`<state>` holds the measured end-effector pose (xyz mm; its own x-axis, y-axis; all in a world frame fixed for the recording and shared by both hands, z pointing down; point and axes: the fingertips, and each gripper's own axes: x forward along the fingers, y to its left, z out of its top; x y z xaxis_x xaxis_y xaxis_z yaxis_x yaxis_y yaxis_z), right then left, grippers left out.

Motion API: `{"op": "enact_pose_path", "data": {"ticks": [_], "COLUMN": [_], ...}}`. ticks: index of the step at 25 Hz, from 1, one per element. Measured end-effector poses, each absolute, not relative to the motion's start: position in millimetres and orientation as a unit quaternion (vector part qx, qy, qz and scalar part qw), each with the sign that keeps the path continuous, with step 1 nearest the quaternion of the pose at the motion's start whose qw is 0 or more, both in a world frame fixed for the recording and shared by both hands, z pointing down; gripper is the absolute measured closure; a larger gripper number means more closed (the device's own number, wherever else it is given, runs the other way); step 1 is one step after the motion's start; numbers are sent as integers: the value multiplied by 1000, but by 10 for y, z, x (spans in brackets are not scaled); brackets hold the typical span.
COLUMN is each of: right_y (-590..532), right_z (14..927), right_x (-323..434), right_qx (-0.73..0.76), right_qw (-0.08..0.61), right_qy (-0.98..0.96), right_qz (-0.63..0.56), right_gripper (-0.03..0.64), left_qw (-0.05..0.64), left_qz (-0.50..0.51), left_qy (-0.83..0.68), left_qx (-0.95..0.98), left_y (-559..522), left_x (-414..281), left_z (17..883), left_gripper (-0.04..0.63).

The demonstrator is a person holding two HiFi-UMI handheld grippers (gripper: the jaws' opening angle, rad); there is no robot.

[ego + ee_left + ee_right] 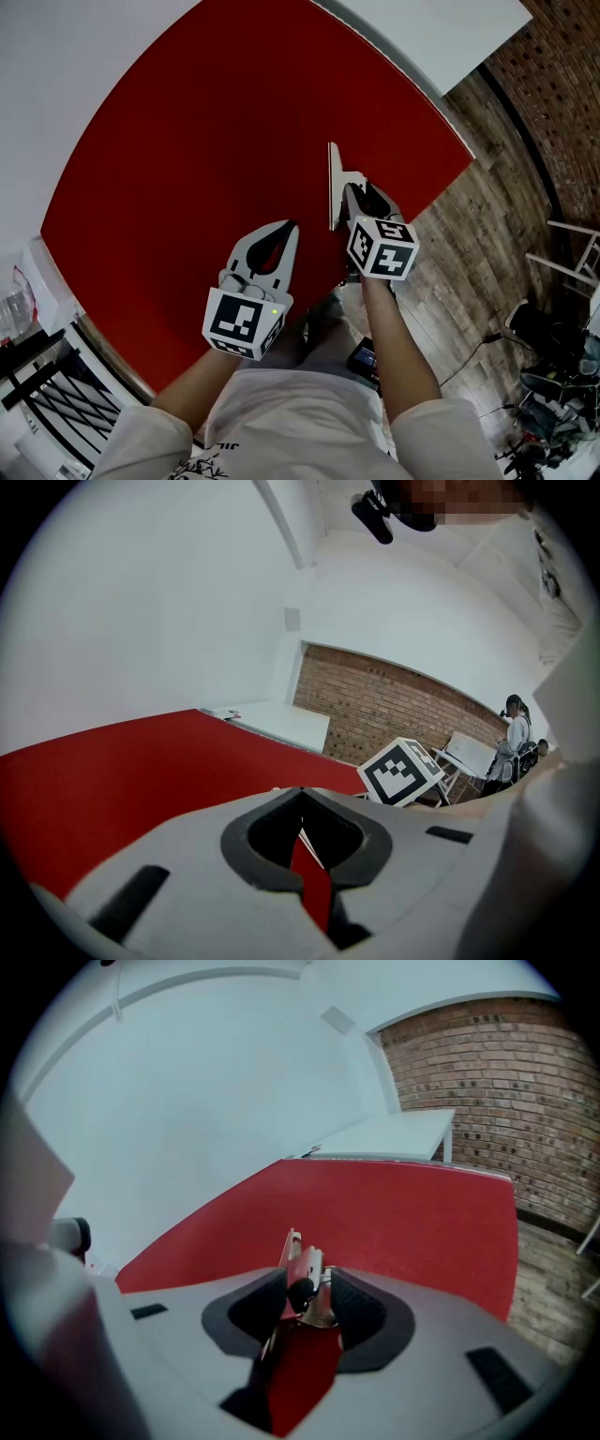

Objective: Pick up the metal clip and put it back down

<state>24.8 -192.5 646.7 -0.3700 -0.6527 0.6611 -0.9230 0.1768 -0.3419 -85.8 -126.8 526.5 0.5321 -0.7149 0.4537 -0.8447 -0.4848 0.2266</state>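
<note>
Nearest: left gripper (292, 226) low over the near edge of the red counter (187, 141), jaws together, nothing in them, no part in the task right now. Just beside it, the right gripper (310, 1290) points down at the counter with jaws spread wide and the metal clip (298, 1255) upright between the pads. There is a clear gap on the left pad side. The right side is very close and I can't tell if it touches, but no squeeze shows, so the clip is not gripped. It looks to be resting on the counter, not lifted. Judged step: either just before the pick or the set-down end. Next move if picking: close squarely on the clip's flat sides. If releasing: back straight out along the jaws, since the clip likely tips easily. Beyond lie open red counter, then a white table (441, 37) and a brick wall (478, 1082).
</note>
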Motion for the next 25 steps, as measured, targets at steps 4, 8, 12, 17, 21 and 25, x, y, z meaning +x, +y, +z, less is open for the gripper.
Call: {"op": "enact_pose_path", "data": {"ticks": [4,8,12,17,21,25], "right_y": [-1910,-1876,-1824,-1710,-1506,-1214], "right_z": [6424,6322,6159,5757,5363,4976], "right_x": [290,353,444,592,702,724], "right_qx": [531,534,539,538,533,532], "right_qw": [184,182,178,161,149,143], "right_qy": [-744,-744,-746,-758,-772,-782], "right_qz": [363,358,350,333,312,291], "right_gripper": [491,491,492,492,494,499], "left_qw": [213,210,208,199,179,164], "left_qz": [149,146,141,134,129,114], "left_qy": [-460,-459,-460,-462,-468,-482], "left_qx": [849,851,852,854,856,853], "left_y": [-1269,-1268,-1234,-1175,-1097,-1005], "left_x": [-844,-811,-780,-744,-723,-788], "left_z": [5243,5182,5131,4929,4646,4373], "left_gripper": [591,591,591,591,591,591]}}
